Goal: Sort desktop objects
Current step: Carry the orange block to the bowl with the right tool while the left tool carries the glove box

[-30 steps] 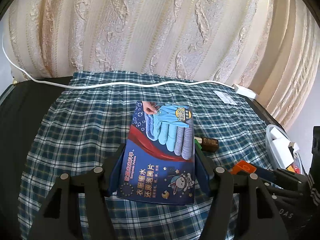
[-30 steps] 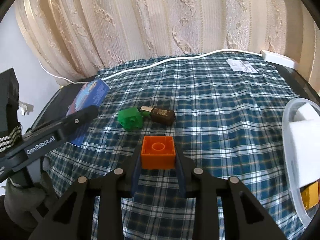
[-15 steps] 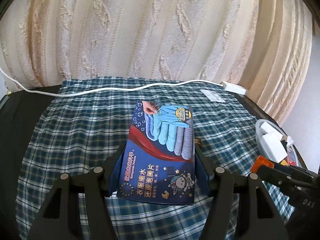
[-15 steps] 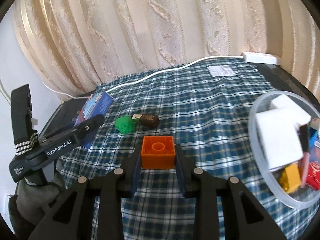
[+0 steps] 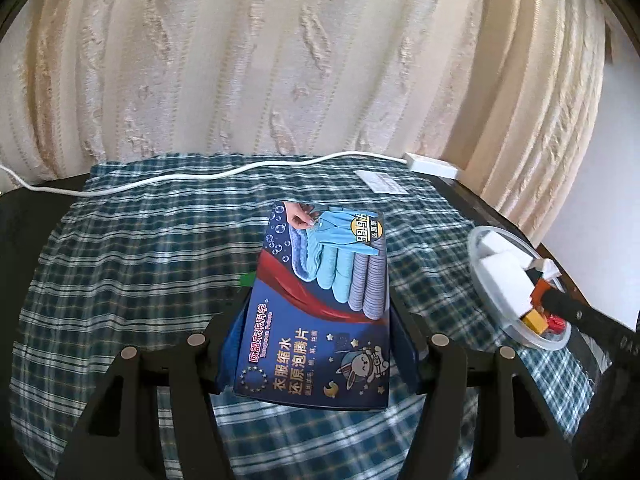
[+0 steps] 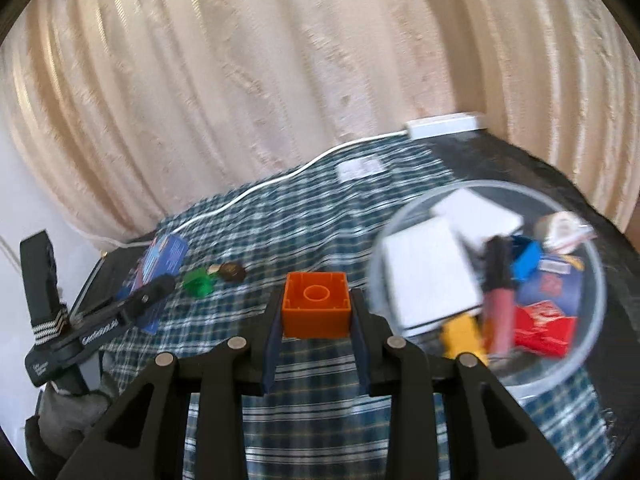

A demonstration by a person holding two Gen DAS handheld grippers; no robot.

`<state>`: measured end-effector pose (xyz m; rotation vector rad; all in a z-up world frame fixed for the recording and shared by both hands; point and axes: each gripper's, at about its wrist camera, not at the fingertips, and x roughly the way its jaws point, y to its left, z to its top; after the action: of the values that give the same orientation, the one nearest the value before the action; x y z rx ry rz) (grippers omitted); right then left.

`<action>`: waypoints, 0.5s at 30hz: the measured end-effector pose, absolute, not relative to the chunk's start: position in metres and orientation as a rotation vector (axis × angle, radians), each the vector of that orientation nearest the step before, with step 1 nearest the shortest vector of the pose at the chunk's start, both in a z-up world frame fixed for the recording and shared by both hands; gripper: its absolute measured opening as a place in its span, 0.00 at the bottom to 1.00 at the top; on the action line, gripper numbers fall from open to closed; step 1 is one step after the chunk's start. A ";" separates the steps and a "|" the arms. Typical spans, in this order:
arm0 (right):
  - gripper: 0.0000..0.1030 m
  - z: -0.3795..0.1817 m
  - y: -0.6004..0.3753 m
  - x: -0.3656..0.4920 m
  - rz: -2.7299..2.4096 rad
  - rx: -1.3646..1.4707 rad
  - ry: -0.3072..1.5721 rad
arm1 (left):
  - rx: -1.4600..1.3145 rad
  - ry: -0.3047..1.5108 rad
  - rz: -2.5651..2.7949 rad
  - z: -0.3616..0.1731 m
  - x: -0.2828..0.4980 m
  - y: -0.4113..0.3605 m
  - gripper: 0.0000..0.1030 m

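right gripper [image 6: 316,312], clamped on an orange block [image 6: 315,310], is heading for the clear bowl [image 6: 592,344] at lower right, nearer than the left gripper [image 5: 316,344] gripping a blue box [image 5: 320,312].

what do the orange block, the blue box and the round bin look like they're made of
Orange block: likely molded plastic, matte, with crisp edges and a round socket.
Blue box: probably glossy printed cardboard; flat faces, sharp folds.
Round bin: apparently clear plastic; its contents show through the wall.
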<state>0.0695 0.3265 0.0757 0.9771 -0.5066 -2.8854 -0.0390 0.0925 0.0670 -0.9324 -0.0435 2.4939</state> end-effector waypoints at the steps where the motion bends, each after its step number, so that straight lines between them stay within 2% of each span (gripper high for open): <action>1: 0.33 0.076 0.334 0.072 -2.902 0.970 -0.520 | -0.930 -0.041 2.486 0.068 -0.037 0.097 0.64; 15: 0.33 0.071 0.405 0.094 -3.036 0.957 -0.636 | -0.917 -0.006 2.398 0.075 -0.019 0.145 0.64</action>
<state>0.0939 0.4047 0.0707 0.9568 -0.6363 -3.0358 -0.0192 0.1448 0.0746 -0.9173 -0.0061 2.3984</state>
